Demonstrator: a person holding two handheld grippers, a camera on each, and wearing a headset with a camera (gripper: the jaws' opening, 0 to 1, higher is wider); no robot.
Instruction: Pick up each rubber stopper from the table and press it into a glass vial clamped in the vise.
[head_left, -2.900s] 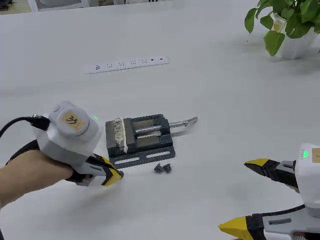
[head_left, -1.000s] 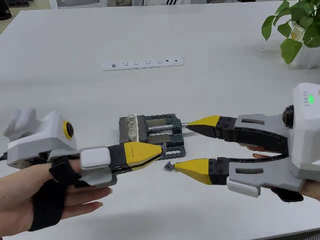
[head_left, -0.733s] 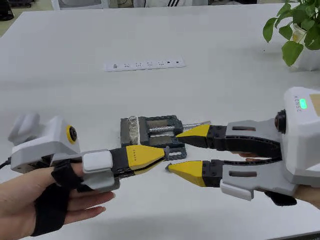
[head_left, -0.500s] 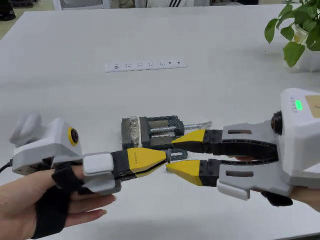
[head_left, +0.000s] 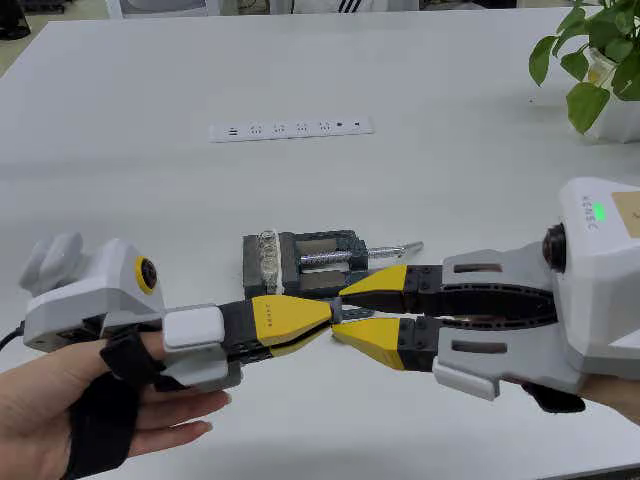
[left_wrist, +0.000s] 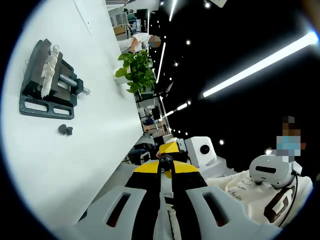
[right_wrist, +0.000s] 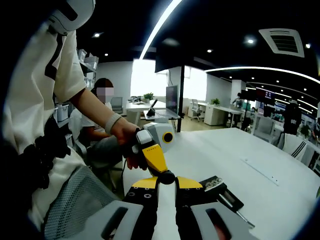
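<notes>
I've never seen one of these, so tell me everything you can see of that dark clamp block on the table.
The vise looks like dark grey metal and sits flat on the white table. It has a slotted base flange, and a silvery screw handle sticks out to the right. A row of clear glass vials stands clamped at its left end.

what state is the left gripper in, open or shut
Shut on the rubber stopper. In its own view the left gripper has both yellow jaws closed together, with the dark stopper pinched at their tips.
</notes>
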